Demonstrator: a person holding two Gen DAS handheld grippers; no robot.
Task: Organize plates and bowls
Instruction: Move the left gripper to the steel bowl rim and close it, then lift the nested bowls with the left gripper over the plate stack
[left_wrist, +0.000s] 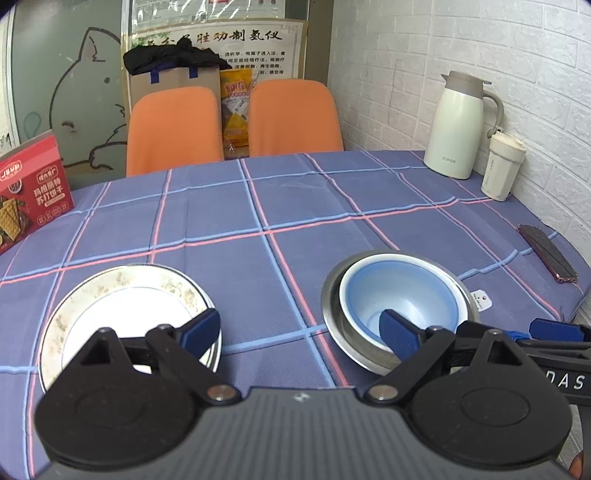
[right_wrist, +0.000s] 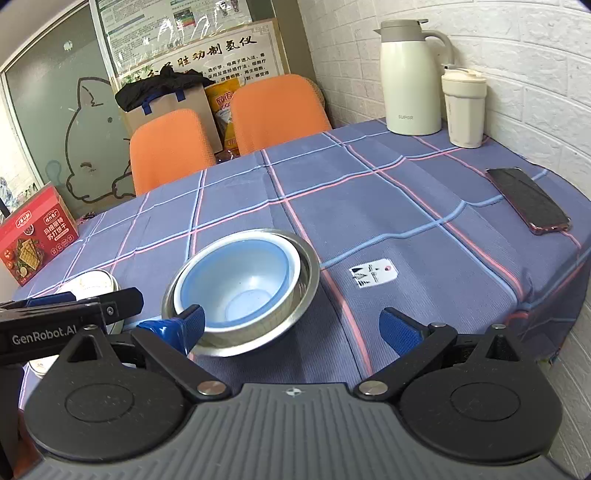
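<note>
A blue bowl (left_wrist: 400, 291) sits nested inside a steel bowl (left_wrist: 334, 314) on the plaid tablecloth; both also show in the right wrist view, the blue bowl (right_wrist: 236, 280) inside the steel bowl (right_wrist: 306, 273). A white plate with a speckled rim (left_wrist: 122, 291) lies to the left, stacked on another plate. My left gripper (left_wrist: 299, 328) is open and empty, above the cloth between the plate and the bowls. My right gripper (right_wrist: 291, 328) is open and empty, its left finger close to the steel bowl's near rim. The plates are mostly hidden in the right wrist view (right_wrist: 92, 282).
A white thermos jug (right_wrist: 410, 77) and a lidded cup (right_wrist: 463, 110) stand by the brick wall. A phone (right_wrist: 528, 201) lies near the table's right edge. A red cracker box (left_wrist: 29, 192) stands at the left. Two orange chairs (left_wrist: 173, 129) are behind the table.
</note>
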